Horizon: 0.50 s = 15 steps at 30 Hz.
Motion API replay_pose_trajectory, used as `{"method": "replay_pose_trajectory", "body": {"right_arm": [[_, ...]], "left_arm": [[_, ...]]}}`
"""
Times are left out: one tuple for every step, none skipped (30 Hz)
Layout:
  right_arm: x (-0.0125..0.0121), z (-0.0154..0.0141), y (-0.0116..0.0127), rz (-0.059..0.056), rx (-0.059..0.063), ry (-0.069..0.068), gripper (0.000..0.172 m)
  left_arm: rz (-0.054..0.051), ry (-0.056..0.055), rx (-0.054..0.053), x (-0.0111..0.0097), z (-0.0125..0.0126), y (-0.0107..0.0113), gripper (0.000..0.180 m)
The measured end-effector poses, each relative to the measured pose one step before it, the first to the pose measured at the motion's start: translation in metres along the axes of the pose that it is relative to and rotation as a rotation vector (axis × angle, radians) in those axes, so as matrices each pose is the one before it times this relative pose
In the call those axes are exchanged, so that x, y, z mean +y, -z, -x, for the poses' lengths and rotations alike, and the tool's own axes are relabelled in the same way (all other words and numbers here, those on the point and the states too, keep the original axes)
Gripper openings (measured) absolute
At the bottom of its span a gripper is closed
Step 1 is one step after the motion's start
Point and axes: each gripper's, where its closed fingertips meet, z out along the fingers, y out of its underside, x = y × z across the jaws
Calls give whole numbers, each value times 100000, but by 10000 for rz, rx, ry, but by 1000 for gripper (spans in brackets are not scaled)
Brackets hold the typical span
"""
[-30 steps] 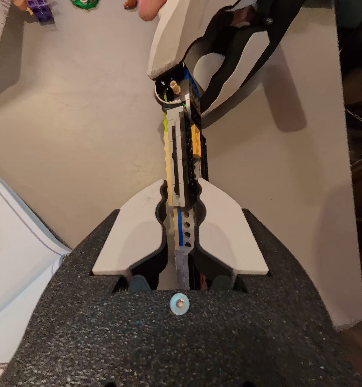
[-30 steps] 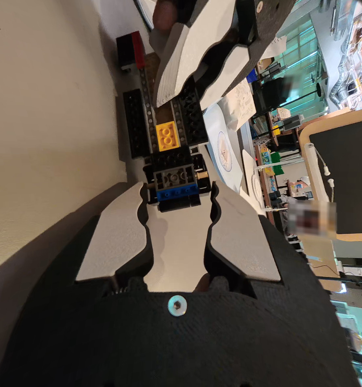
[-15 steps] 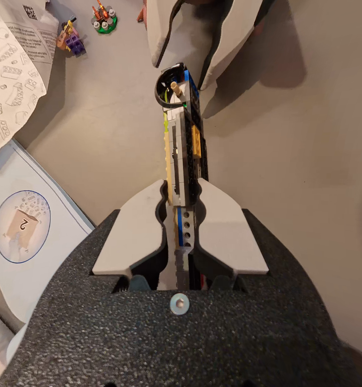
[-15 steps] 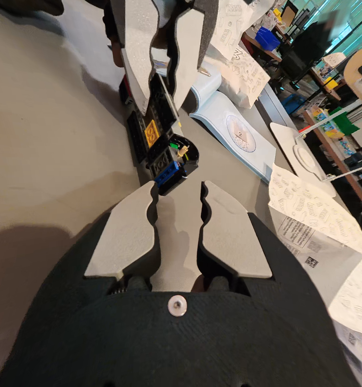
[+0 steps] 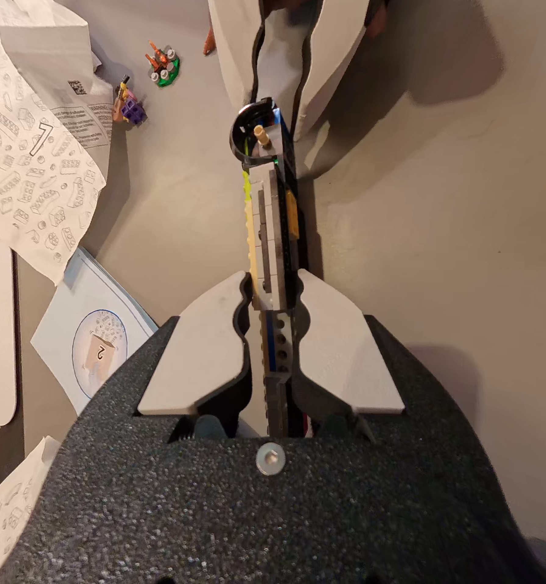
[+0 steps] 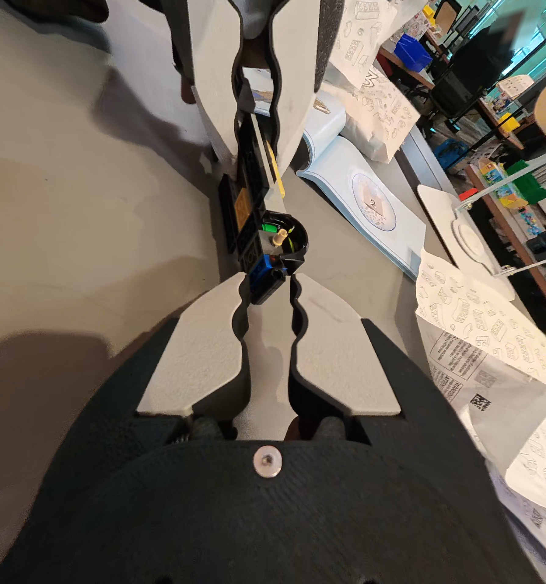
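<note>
Left wrist view shows our left gripper (image 5: 272, 286) clamped on a long brick model (image 5: 270, 221), both jaws pressing its flat sides so it juts forward on edge, away from us. We judge this edge-on hold keeps the model stiff and leaves its far end free. That far end carries a black half-round cup (image 5: 249, 132) with a tan peg (image 5: 260, 134) standing inside it; in the right wrist view the same cup (image 6: 292, 234) also holds a green piece (image 6: 270, 227) beside the peg.

Beyond the model's tip the right gripper (image 5: 278, 104) meets it head-on. In its own view the right gripper (image 6: 267, 282) has the model's blue and black end block (image 6: 263, 278) between its jaws. The left-hand jaw lies against the block, while a sliver of table seems to show at the right-hand one, so we take these jaws as narrowed around the block but not yet pinching it.

Left of the left jaws, on the table (image 5: 423, 252), lie a crumpled printed sheet (image 5: 34, 158), a pale blue booklet (image 5: 85, 331), a small purple brick figure (image 5: 129, 107) and a green round plate (image 5: 165, 68) with orange and grey bits on it. Right of the right jaws we see the same booklet (image 6: 369, 205) and more printed paper (image 6: 486, 331).
</note>
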Motion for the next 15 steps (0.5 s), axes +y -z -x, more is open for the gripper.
{"method": "replay_pose_trajectory", "body": {"right_arm": [[63, -9, 4, 50, 86, 198, 23], [89, -22, -10, 51, 103, 212, 22], [91, 1, -10, 39, 90, 195, 21], [106, 57, -7, 42, 38, 158, 21], [115, 76, -28, 51, 10, 124, 21], [87, 65, -23, 37, 8, 99, 21], [21, -4, -6, -2, 31, 52, 21], [-25, 24, 11, -20, -10, 11, 21], [-17, 6, 12, -20, -26, -22, 21], [-3, 12, 4, -12, -22, -33, 21], [8, -19, 5, -4, -1, -11, 21], [34, -25, -3, 5, 10, 11, 21], [30, -9, -1, 5, 12, 20, 21], [15, -23, -3, -6, 12, 20, 21], [14, -28, 13, -6, 19, 34, 21]], "left_arm": [[-74, 24, 136, -111, -233, 62, 24], [-101, 56, 178, -123, -296, 55, 24], [-59, 75, 216, -47, -345, 43, 25], [-17, 81, 153, 23, -246, 61, 27], [-30, 88, 104, 61, -154, 79, 31], [-65, 118, 94, 42, -122, 128, 35], [-80, 148, 91, 76, -76, 154, 37], [-57, 150, 102, 134, -81, 130, 38], [-20, 110, 68, 187, -41, 95, 40], [22, 65, -9, 243, 37, 51, 42], [24, 56, 25, 194, -20, 3, 42], [-5, 35, 24, 102, -22, -16, 43], [-29, 3, 1, 34, -11, -39, 43], [-34, -6, 10, -12, -34, -70, 42], [-29, 3, -3, -20, -12, -55, 42]]}}
